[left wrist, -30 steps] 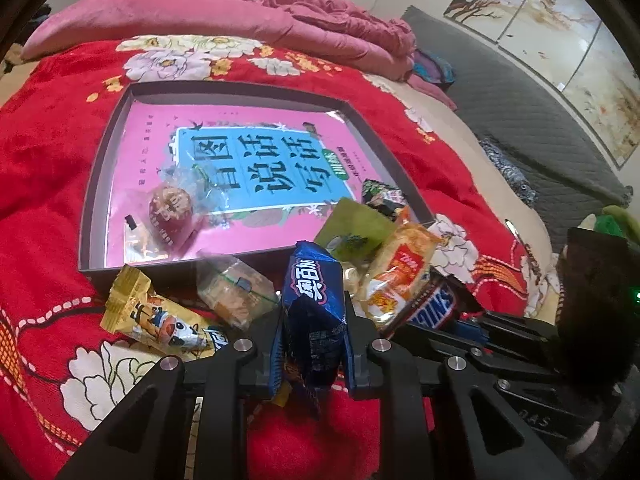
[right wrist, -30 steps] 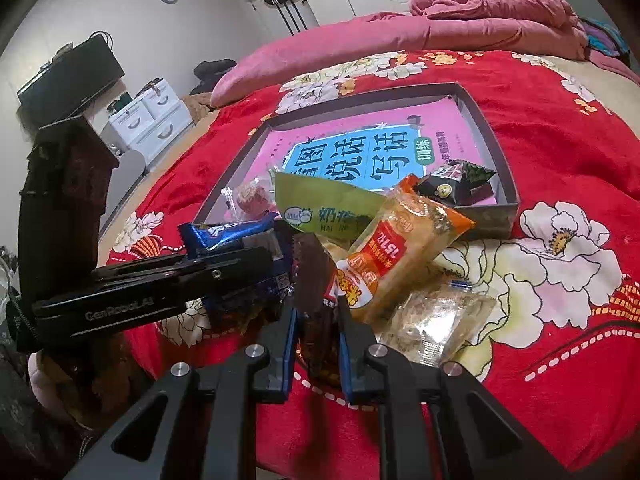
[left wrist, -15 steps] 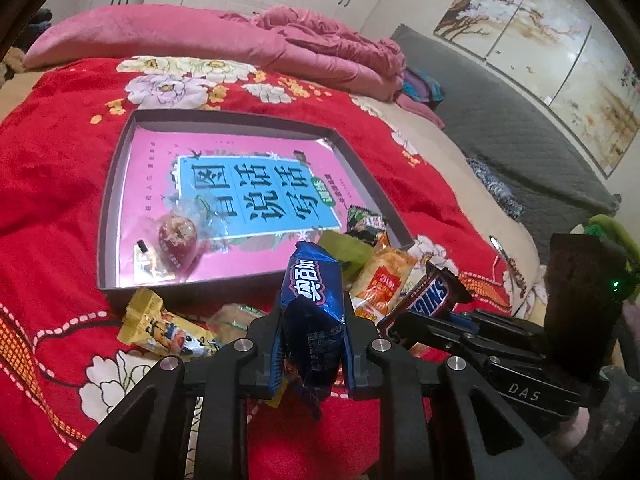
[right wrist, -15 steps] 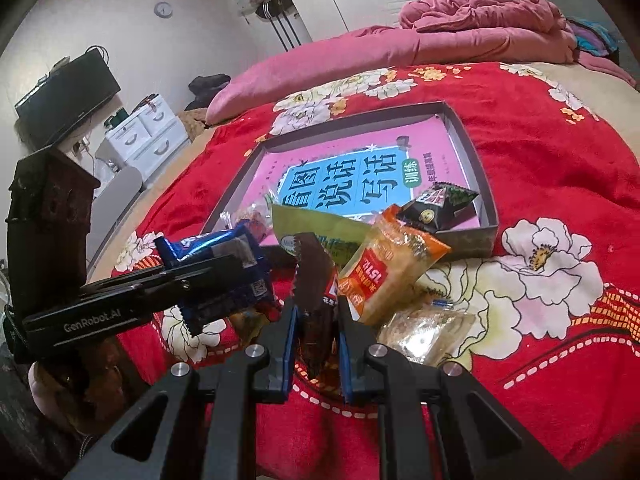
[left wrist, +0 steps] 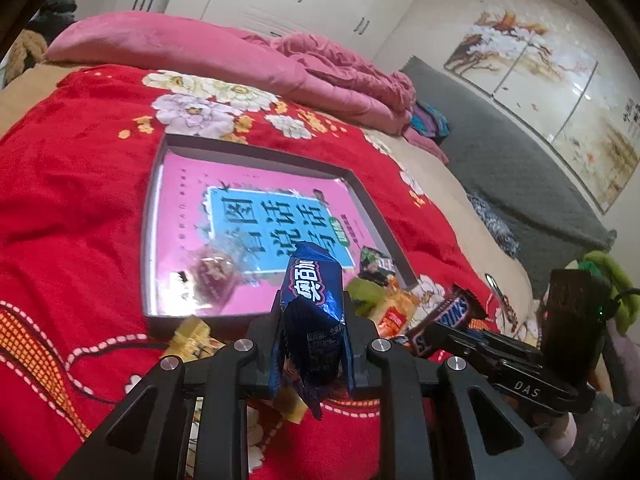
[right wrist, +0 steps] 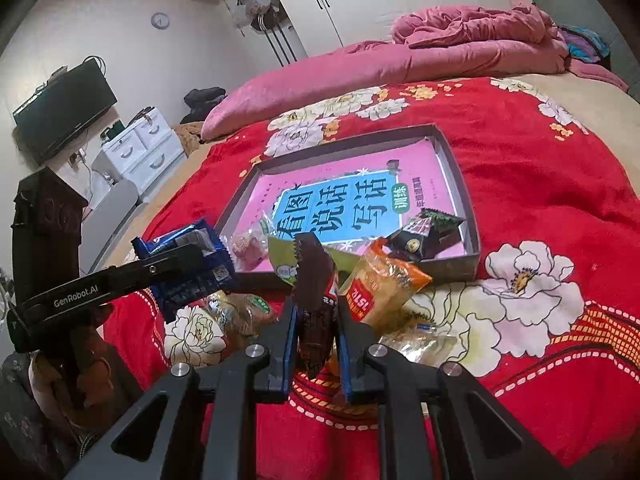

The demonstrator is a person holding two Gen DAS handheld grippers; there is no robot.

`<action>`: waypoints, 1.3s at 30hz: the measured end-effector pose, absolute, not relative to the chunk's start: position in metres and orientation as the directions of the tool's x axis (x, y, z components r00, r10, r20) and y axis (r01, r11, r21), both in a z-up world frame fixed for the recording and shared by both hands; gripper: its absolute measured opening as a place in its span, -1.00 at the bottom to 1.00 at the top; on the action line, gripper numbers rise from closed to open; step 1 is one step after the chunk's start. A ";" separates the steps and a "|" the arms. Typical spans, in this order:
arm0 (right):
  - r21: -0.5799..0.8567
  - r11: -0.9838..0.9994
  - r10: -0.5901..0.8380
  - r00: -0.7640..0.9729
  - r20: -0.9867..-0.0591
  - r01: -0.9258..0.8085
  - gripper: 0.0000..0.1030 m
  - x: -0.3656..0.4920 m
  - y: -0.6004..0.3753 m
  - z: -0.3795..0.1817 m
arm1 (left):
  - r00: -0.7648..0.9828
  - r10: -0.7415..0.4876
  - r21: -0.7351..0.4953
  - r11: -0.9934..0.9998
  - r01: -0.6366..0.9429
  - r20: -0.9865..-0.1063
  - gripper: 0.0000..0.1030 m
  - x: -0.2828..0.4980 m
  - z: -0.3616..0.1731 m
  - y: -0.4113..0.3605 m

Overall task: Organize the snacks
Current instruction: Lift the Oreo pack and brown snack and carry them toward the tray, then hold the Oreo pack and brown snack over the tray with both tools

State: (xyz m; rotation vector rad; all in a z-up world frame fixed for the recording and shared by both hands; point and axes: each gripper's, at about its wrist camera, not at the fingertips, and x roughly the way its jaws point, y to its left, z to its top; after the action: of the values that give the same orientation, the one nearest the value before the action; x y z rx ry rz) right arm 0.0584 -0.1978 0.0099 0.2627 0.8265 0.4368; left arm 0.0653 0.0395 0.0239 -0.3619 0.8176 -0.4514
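Jaws pressed tight on both sides: left gripper (left wrist: pixel 310 344) pinching a glossy blue foil biscuit packet (left wrist: pixel 312 312) upright, right gripper (right wrist: pixel 316 334) pinching a dark brown chocolate bar wrapper (right wrist: pixel 316 292) by its lower half. Both held above the red floral blanket (left wrist: pixel 60 208), near side of the shallow grey cardboard box lid (left wrist: pixel 149 216) lined with a pink book. Already inside: a clear-wrapped reddish sweet (left wrist: pixel 214 276) near left, a dark triangular packet (right wrist: pixel 424 232) near right. Still outside, heaped against the near wall: orange crinkly snack bag (right wrist: pixel 380 284), green pouch (right wrist: pixel 286 258), yellow sachet (left wrist: pixel 192 340). Risks, by judgement: slick foil sliding out mid-carry; grippers close together, likely to clash over the box; a low pass snagging the heap or nudging the light lid across soft bedding.
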 end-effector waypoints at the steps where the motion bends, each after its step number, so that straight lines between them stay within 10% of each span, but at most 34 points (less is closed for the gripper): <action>1: 0.391 0.880 0.471 0.600 -0.647 -0.269 -0.65 0.059 -0.199 0.011 | 0.607 -0.511 -0.477 0.847 0.236 -0.608 -0.55 0.066 0.025 0.043; 39: 0.417 0.896 0.390 0.722 -0.571 -0.154 -0.65 0.099 -0.244 0.036 | 0.594 -0.488 -0.491 0.854 0.174 -0.639 -0.55 0.109 -0.005 0.048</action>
State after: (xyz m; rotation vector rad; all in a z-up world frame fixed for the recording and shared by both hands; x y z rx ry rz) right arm 0.0991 -0.2441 0.0359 0.3560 0.7037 0.3075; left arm 0.1090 0.0477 -0.0054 -0.4023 0.8542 -0.3967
